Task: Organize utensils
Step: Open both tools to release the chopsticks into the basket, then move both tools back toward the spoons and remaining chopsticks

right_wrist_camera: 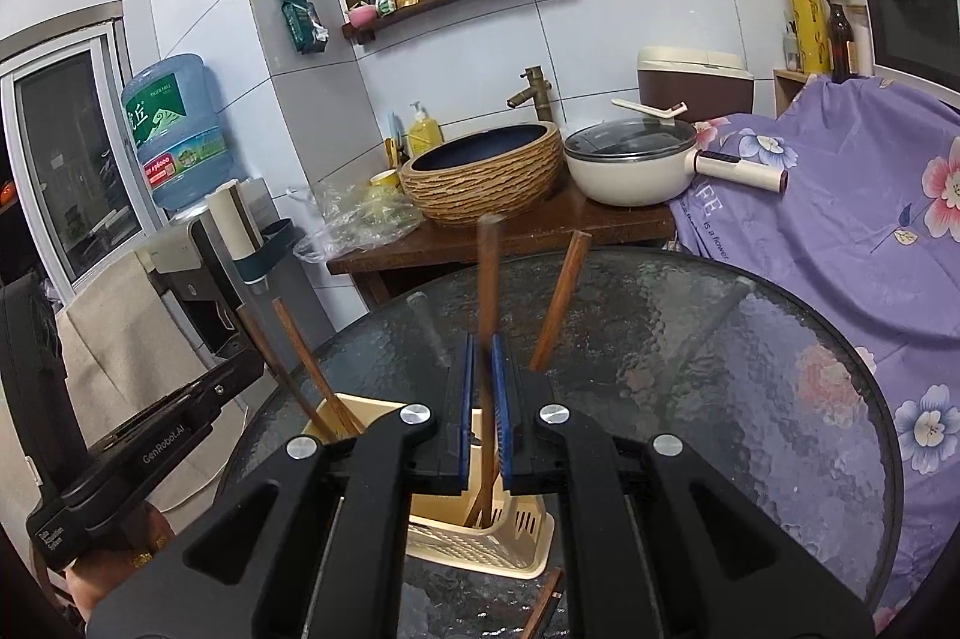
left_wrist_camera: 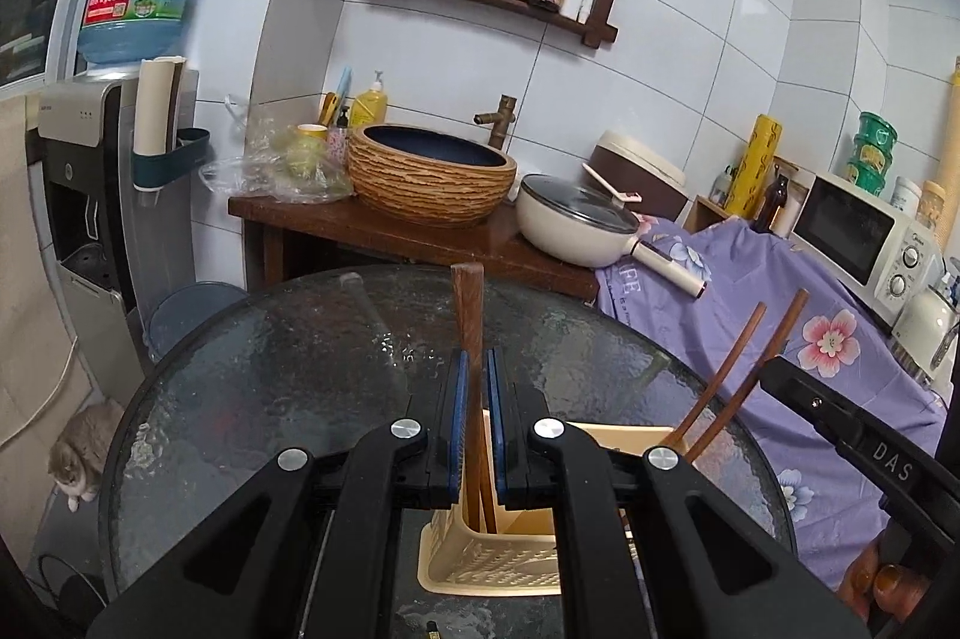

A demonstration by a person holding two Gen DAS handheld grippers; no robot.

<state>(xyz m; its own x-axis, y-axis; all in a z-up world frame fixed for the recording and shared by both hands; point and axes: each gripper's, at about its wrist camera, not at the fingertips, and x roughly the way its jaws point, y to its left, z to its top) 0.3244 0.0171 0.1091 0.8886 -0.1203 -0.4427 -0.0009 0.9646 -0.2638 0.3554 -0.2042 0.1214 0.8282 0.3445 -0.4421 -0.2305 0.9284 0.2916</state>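
A beige slotted utensil holder (left_wrist_camera: 498,561) (right_wrist_camera: 480,543) stands on the round glass table (left_wrist_camera: 270,369) (right_wrist_camera: 720,369). My left gripper (left_wrist_camera: 477,357) (right_wrist_camera: 252,360) is shut on a brown wooden chopstick (left_wrist_camera: 469,315) whose lower end reaches down into the holder. My right gripper (right_wrist_camera: 483,339) (left_wrist_camera: 780,375) is shut on another wooden chopstick (right_wrist_camera: 489,267), also dipping into the holder. A free chopstick (right_wrist_camera: 561,297) leans in the holder beside it. One more chopstick (right_wrist_camera: 543,603) lies on the glass in front of the holder.
Behind the table, a wooden counter carries a woven basin (left_wrist_camera: 432,171) and a cream pan (left_wrist_camera: 576,225). A purple floral cloth (right_wrist_camera: 840,195) covers the right side, with a microwave (left_wrist_camera: 864,231) on it. A water dispenser (left_wrist_camera: 84,171) and a cat (left_wrist_camera: 78,459) are at the left.
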